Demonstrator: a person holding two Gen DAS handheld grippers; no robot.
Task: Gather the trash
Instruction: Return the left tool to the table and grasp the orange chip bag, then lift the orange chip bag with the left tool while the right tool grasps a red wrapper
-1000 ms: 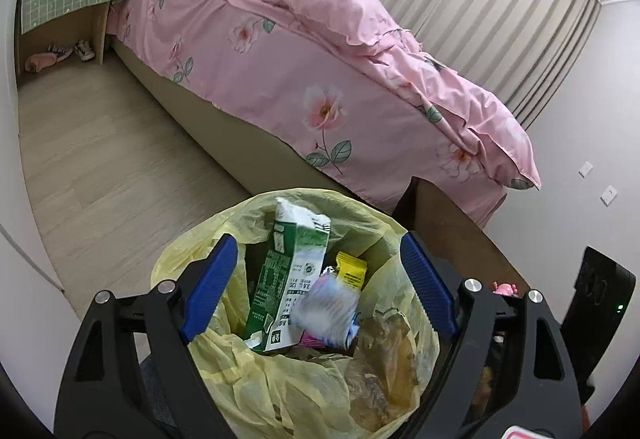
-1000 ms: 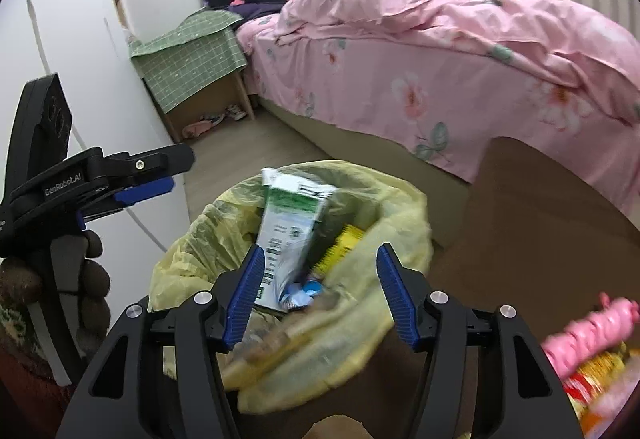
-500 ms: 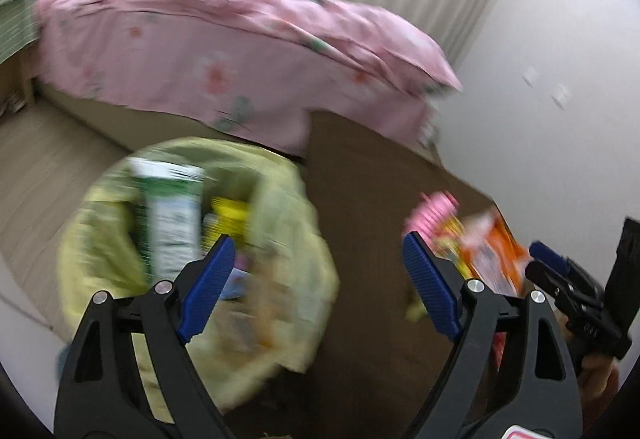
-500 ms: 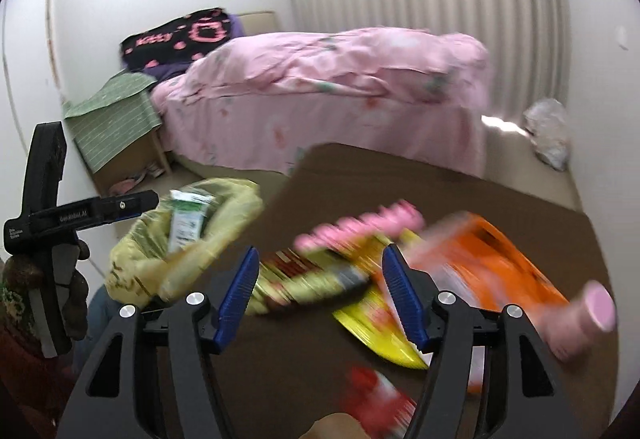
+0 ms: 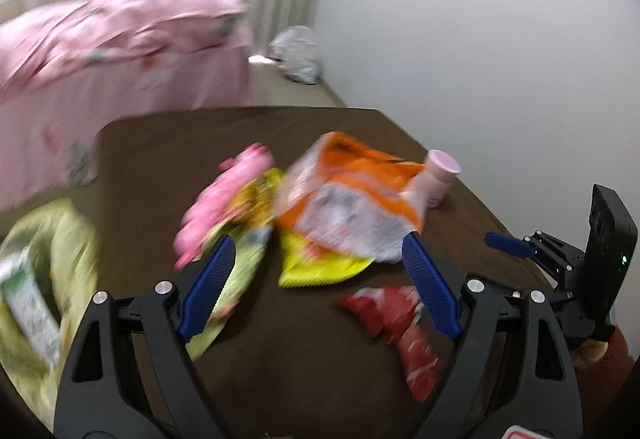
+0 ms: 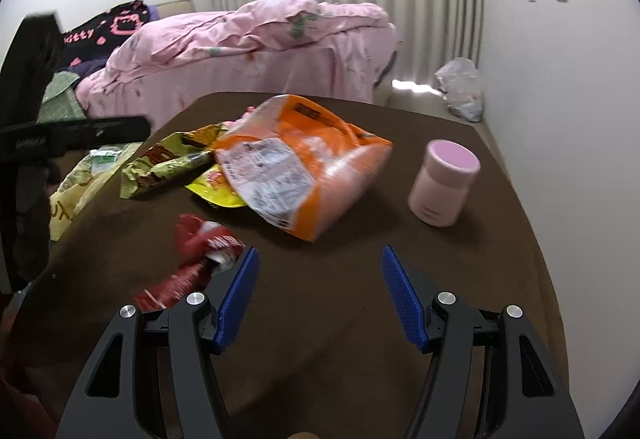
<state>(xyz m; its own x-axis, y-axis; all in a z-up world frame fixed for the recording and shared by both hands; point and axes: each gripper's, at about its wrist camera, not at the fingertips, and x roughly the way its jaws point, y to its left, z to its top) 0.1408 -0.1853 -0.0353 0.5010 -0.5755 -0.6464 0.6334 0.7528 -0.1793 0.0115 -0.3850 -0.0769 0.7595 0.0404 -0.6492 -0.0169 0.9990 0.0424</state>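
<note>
Trash lies on a brown table (image 6: 340, 319): an orange bag (image 6: 300, 163) (image 5: 352, 191), a yellow wrapper (image 6: 212, 187) (image 5: 320, 263), a green-brown wrapper (image 6: 168, 163), a pink packet (image 5: 224, 199) and a red wrapper (image 6: 196, 259) (image 5: 396, 323). A yellow trash bag (image 5: 60, 239) (image 6: 76, 191) holding a green carton (image 5: 28, 311) stands at the table's left edge. My left gripper (image 5: 316, 279) is open and empty above the wrappers. My right gripper (image 6: 320, 287) is open and empty, just right of the red wrapper.
A pink cup (image 6: 444, 183) (image 5: 436, 179) stands upright at the table's right. A pink bed (image 6: 248, 47) lies beyond the table. A white plastic bag (image 6: 460, 87) sits on the floor by the curtain and wall.
Both grippers have swung right, from above the yellow trash bag to over the table with the wrappers. Both stayed open and empty.
</note>
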